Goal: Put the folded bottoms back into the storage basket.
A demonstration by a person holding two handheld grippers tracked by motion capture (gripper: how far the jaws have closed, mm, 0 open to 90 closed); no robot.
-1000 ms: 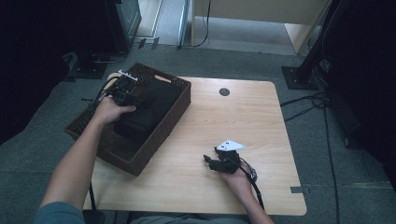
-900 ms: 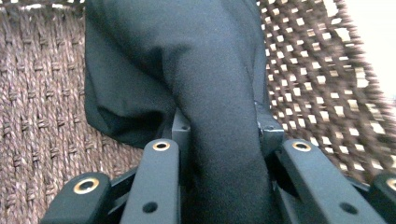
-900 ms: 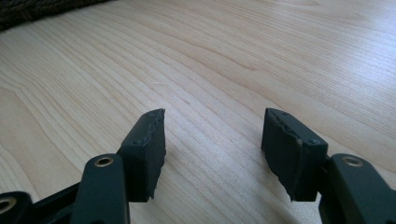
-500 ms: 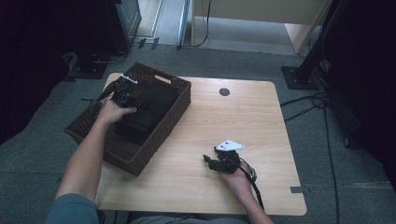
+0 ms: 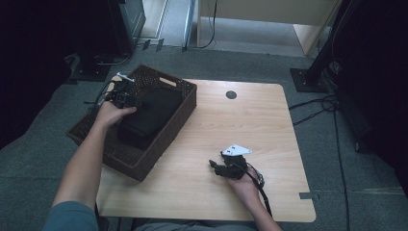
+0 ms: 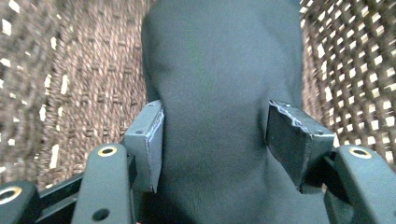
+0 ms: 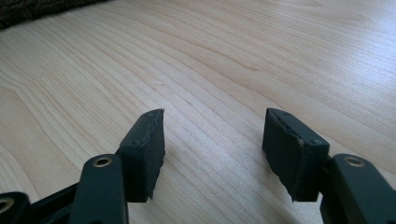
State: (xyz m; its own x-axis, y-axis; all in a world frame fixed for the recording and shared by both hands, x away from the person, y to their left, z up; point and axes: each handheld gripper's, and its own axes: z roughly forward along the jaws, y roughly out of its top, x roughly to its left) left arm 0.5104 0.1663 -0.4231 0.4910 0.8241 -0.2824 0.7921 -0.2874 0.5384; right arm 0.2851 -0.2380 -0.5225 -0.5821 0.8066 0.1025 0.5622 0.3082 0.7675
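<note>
Looking down from the high view, the black soft case [image 5: 146, 115] lies inside the brown woven basket [image 5: 103, 147], which sits at the left of the wooden surface [image 5: 250, 125] and hangs a little over its left edge. By the look of it the placing is as good as done: the case rests on the basket floor, close along the right-hand wall, and nothing else lies on the surface waiting to go in. The left gripper [image 5: 126, 100] is down in the basket at the far end of the case, and its jaws have just been opening; in the left gripper view the case [image 6: 219, 93] is between the two pads [image 6: 148, 135], bulging up through the gap, with the pads close at its flanks, so it reads as a grip being let go, though I cannot tell for sure that the cloth is fully free of them. What is left, I'd judge, is only to draw that hand up and clear of the basket wall [image 6: 355, 56]. The right gripper [image 5: 223, 166] rests low on the bare surface near the front edge, well apart from the basket, jaws parted with nothing between them in the right gripper view, only wood grain [image 7: 215, 70].
</note>
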